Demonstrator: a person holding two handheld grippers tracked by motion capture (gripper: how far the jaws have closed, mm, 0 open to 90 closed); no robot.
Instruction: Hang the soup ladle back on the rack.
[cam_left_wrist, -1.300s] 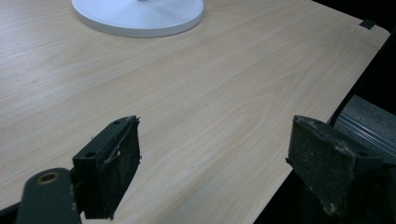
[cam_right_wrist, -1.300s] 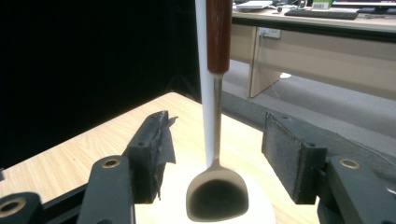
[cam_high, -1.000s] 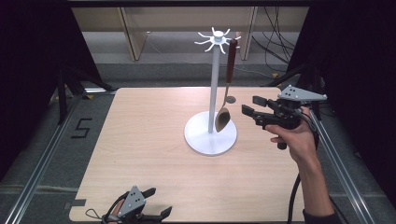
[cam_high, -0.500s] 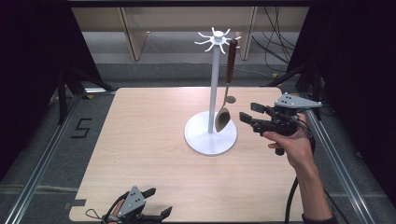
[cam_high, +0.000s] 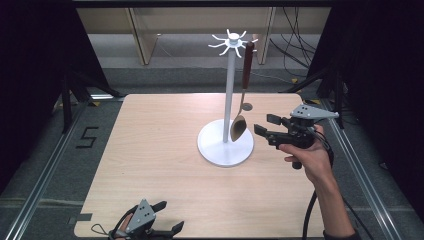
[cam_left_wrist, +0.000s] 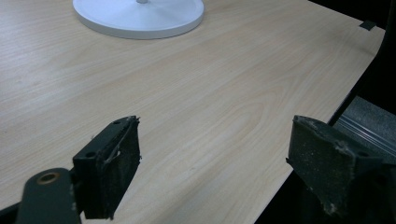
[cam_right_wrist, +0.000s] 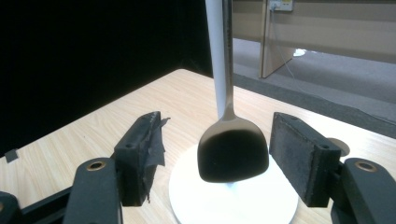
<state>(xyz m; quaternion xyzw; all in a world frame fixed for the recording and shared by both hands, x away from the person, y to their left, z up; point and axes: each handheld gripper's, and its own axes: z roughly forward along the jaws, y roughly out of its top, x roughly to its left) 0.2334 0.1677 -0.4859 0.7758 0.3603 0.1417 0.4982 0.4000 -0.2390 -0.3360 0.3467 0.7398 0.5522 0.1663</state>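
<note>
A white stand (cam_high: 229, 90) with hooks at its top rises from a round base (cam_high: 216, 150) on the wooden table (cam_high: 160, 145). From one hook hangs a spoon (cam_high: 238, 127) with a brown handle, its bowl just above the base. A hand holds my right gripper (cam_high: 266, 125) level, right of the stand, pointing at the bowl. Its jaws have just been opening and stand open. In the right gripper view the spoon bowl (cam_right_wrist: 233, 151) hangs just ahead of them, untouched by the pads (cam_right_wrist: 299, 154). My left gripper (cam_high: 170, 216) rests open at the table's front edge, nothing between its pads (cam_left_wrist: 114, 163).
The stand's base (cam_left_wrist: 140, 16) lies far ahead of the left gripper over bare wood. Metal rails (cam_high: 40, 180) run along both sides of the table. Wooden furniture legs (cam_high: 142, 35) and cables (cam_high: 295, 40) lie on the floor behind.
My right gripper has drifted slightly left toward the spoon bowl and a little lower in the picture, and its jaws have spread wider. The left gripper has stayed put.
</note>
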